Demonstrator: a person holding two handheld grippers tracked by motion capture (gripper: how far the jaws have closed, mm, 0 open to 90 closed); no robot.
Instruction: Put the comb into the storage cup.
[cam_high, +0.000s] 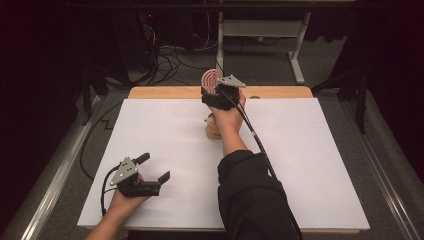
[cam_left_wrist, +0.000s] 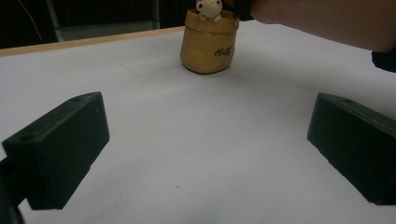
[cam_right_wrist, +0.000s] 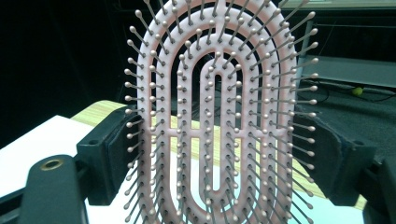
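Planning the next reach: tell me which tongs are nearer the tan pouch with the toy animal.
Right. The right tongs hold a pink hairbrush just beyond the pouch; the left tongs rest open at the near left.

Dark room; grey carpet (cam_high: 260, 62), tangled cables (cam_high: 167, 62), white desk frame (cam_high: 297, 50) behind.
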